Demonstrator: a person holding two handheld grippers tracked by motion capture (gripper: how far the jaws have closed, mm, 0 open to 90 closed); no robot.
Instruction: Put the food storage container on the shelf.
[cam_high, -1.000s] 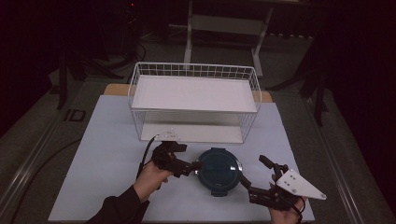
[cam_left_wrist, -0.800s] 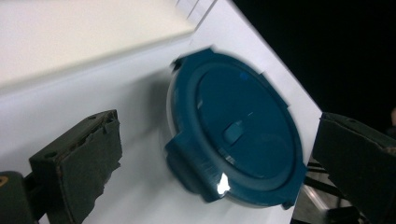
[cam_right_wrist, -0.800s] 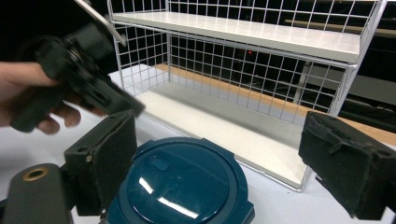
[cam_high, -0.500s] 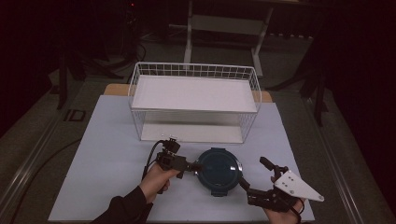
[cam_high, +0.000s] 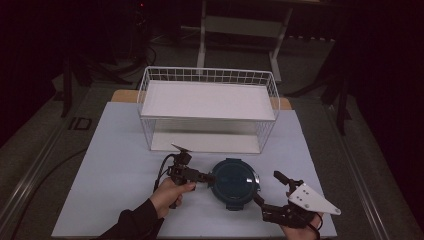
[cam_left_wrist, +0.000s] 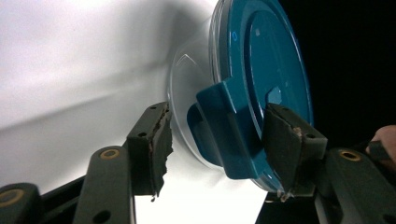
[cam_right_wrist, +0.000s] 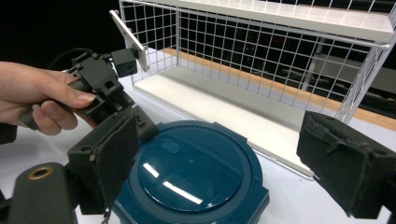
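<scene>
A round clear container with a teal lid (cam_high: 234, 183) rests on the white table near the front. My left gripper (cam_high: 204, 176) reaches it from the left, held level. In the left gripper view the lid's teal latch tab (cam_left_wrist: 224, 130) sits between the jaws of the left gripper (cam_left_wrist: 217, 140). These jaws have just been closing. One pad (cam_left_wrist: 280, 140) lies against the lid's top, the other pad (cam_left_wrist: 156, 140) stands a little off the clear wall. My right gripper (cam_high: 265, 186) is open at the container's right, its jaws wide on either side of the lid (cam_right_wrist: 187, 177).
A white wire rack (cam_high: 207, 97) with a shelf on top and a board below stands right behind the container. The person's left hand (cam_right_wrist: 42, 98) holds the left gripper beside the rack's corner. White tabletop (cam_high: 110, 165) spreads to the left.
The left gripper has come down and in to the container's left edge, and its jaws have narrowed around the latch tab. The right gripper has kept its place.
</scene>
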